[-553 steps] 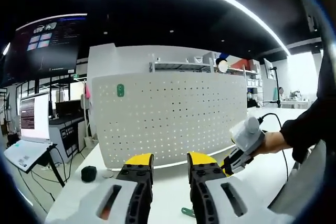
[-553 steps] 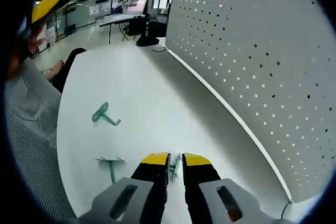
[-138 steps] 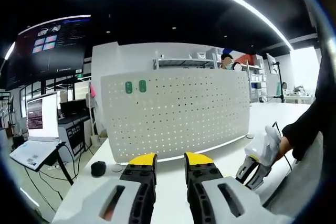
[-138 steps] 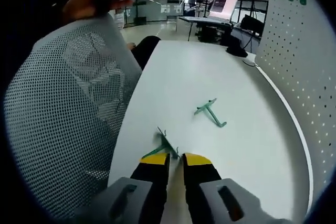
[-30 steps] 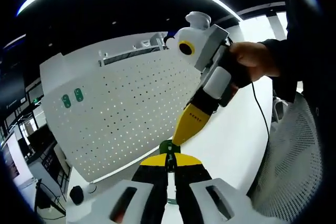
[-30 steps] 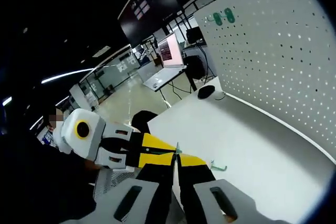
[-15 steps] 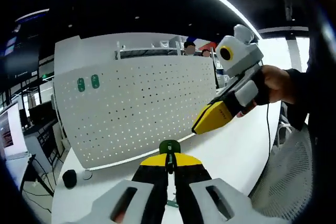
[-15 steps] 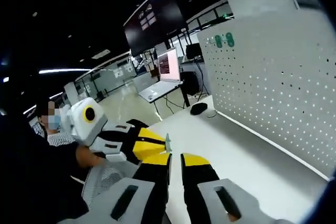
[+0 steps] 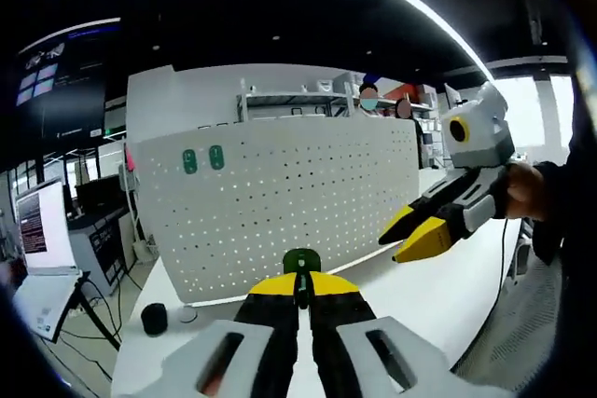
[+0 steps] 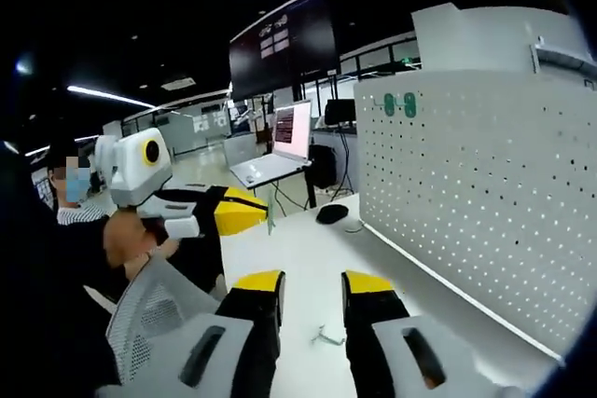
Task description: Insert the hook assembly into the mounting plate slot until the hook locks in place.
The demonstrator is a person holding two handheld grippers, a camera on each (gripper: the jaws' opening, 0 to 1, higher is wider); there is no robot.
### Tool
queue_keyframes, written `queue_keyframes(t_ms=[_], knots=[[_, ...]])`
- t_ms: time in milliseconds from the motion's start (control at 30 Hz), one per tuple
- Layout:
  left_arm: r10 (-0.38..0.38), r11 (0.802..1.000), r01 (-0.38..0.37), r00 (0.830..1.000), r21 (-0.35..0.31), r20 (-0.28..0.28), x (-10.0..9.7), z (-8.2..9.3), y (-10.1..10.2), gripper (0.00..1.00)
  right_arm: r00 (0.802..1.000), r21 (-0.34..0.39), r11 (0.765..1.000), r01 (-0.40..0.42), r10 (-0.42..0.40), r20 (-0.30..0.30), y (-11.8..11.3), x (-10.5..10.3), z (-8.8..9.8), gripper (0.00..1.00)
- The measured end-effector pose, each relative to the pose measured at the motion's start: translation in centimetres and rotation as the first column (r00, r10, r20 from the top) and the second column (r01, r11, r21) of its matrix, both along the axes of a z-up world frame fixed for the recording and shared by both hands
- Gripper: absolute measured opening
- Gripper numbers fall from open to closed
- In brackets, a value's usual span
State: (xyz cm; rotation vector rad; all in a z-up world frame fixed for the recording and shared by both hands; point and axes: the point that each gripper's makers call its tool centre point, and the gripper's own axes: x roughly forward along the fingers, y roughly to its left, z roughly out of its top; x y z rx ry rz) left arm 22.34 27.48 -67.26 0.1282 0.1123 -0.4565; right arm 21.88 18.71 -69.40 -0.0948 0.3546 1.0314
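Note:
A green hook stands up between the yellow tips of my left gripper, which is shut on it. The white pegboard stands upright behind, with two green hooks mounted at its upper left. My right gripper comes in from the right, open, apart from the hook. In the right gripper view my right gripper is open with nothing between its fingers. The left gripper holds the green hook at the left. Another green hook lies on the table. The pegboard fills the right.
The white table runs along the pegboard's foot. A black puck-like object sits near the board's left end. A laptop stands on a stand beyond. A mesh chair back is at the lower left, with a person's hand on the left gripper.
My right gripper has opened wide and drawn away from the left gripper. The green hook stays in the left gripper. Both views have swung round.

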Motion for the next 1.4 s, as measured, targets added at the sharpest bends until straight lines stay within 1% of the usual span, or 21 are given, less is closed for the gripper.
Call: queue_keyframes(t_ms=[67,100,133,267,367,500,633,733,800,833,900,933,1000,1100,1167,1233,1300,1400], knots=[[0.014,1.000,-0.014,1.000,0.001,0.011,0.4,0.5,0.7,0.03,1.000,-0.006,1.000,0.008,-0.008,0.023,-0.2,0.3,0.0,0.31],[0.018,1.000,-0.018,1.000,0.002,0.013,0.6,0.6,0.9,0.03,0.999,-0.011,1.000,0.020,-0.020,0.047,-0.4,0.6,0.1,0.33],[0.030,1.000,-0.030,0.999,0.003,0.017,1.0,0.9,1.4,0.03,0.998,-0.011,1.000,0.025,-0.025,0.054,-0.6,0.7,0.0,0.34],[0.068,0.998,-0.068,0.997,0.006,0.042,2.4,2.3,3.2,0.03,0.998,-0.014,0.999,0.043,-0.042,0.050,-1.1,1.1,-0.5,0.42],[0.096,0.995,-0.097,0.994,0.006,0.060,3.7,3.5,4.8,0.03,0.995,-0.011,0.997,0.076,-0.075,0.072,-1.9,1.8,-0.5,0.46],[0.135,0.991,-0.135,0.988,-0.015,0.080,5.7,5.4,6.8,0.03,0.993,0.002,0.995,0.098,-0.098,0.061,-2.5,2.3,-0.7,0.49],[0.176,0.984,-0.175,0.980,-0.025,0.091,7.9,6.7,8.7,0.03,0.991,0.002,0.993,0.119,-0.119,0.061,-3.1,2.9,-1.0,0.52],[0.206,0.977,-0.198,0.974,-0.082,0.091,10.0,8.2,10.1,0.03,0.989,0.006,0.990,0.139,-0.139,0.053,-3.7,3.2,-1.0,0.52],[0.216,0.974,-0.207,0.972,-0.094,0.097,11.5,8.9,10.7,0.03,0.987,0.000,0.989,0.151,-0.150,0.059,-4.2,3.4,-0.9,0.52],[0.217,0.974,-0.207,0.971,-0.096,0.100,11.8,9.1,10.8,0.03,0.985,0.000,0.987,0.161,-0.161,0.066,-4.5,3.5,-0.9,0.52],[0.214,0.974,-0.204,0.971,-0.102,0.104,13.3,9.6,10.8,0.03,0.981,0.000,0.983,0.182,-0.182,0.067,-5.0,3.7,-0.9,0.52],[0.213,0.974,-0.203,0.971,-0.099,0.106,14.3,9.8,10.8,0.03,0.978,0.003,0.980,0.200,-0.200,0.062,-5.5,3.9,-1.0,0.52],[0.213,0.975,-0.204,0.971,-0.086,0.111,15.6,10.0,10.8,0.03,0.975,0.005,0.976,0.216,-0.216,0.053,-5.9,4.0,-1.2,0.52],[0.205,0.977,-0.196,0.972,-0.087,0.116,18.1,10.5,10.5,0.03,0.969,-0.006,0.970,0.245,-0.244,0.042,-6.4,4.1,-1.8,0.52],[0.207,0.977,-0.198,0.970,-0.078,0.129,19.6,10.8,10.3,0.03,0.965,-0.010,0.965,0.261,-0.260,0.034,-6.7,4.2,-2.1,0.51],[0.208,0.977,-0.198,0.968,-0.084,0.140,21.0,11.2,10.0,0.03,0.961,-0.010,0.961,0.276,-0.276,0.032,-7.0,4.3,-2.2,0.51],[0.212,0.976,-0.203,0.966,-0.074,0.147,22.4,11.3,9.8,0.03,0.957,-0.013,0.957,0.289,-0.288,0.026,-7.3,4.3,-2.4,0.51],[0.211,0.977,-0.202,0.966,-0.068,0.147,24.1,11.1,9.4,0.03,0.952,-0.017,0.952,0.307,-0.306,0.024,-7.7,4.4,-2.6,0.51]])
